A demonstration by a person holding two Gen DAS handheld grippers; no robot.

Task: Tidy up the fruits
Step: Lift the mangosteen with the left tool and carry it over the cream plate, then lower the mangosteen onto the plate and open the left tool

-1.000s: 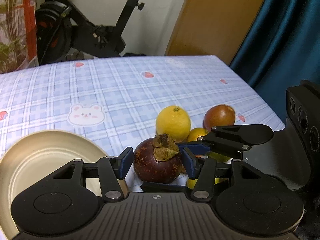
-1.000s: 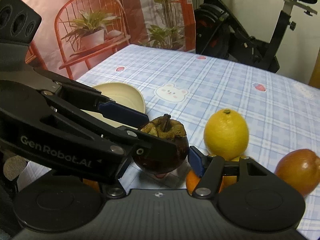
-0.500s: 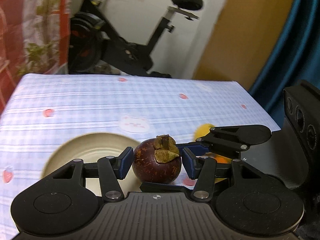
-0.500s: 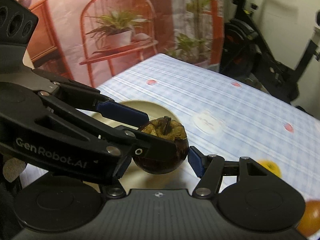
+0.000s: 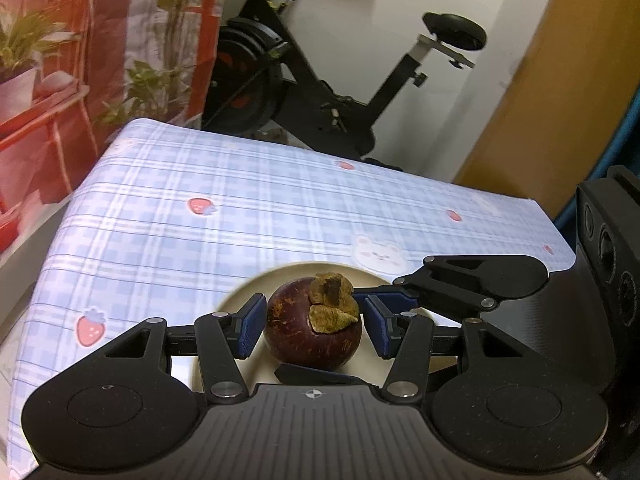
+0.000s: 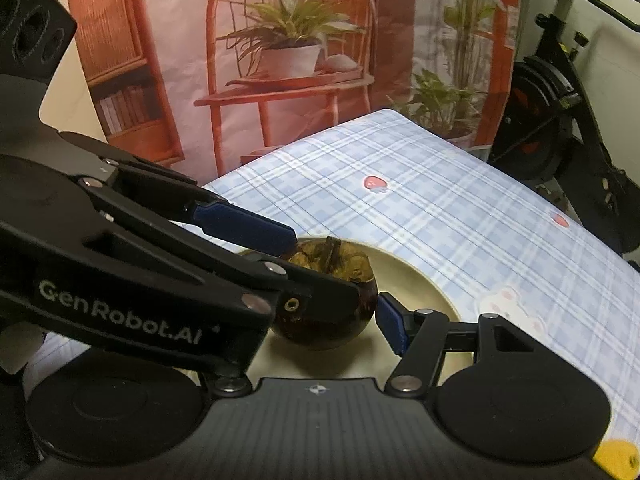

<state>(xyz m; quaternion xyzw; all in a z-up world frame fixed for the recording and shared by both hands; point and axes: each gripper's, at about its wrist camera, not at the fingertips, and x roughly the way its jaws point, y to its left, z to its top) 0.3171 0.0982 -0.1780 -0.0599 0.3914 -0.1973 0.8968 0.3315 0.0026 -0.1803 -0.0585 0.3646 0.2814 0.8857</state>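
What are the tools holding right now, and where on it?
The mangosteen, over the plate. The left tool clamps its opposite sides at the widest part. The right tool seems to pinch it crosswise, also at the sides.

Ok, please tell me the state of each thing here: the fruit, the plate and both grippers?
mangosteen: whole, calyx up, held over the plate; whether it touches the plate, cannot tell.
plate: upright, no other fruit seen in it.
left gripper: jaws shut on the mangosteen.
right gripper: jaws shut on the mangosteen, crosswise.
yellow fruit: outside the plate, not held.
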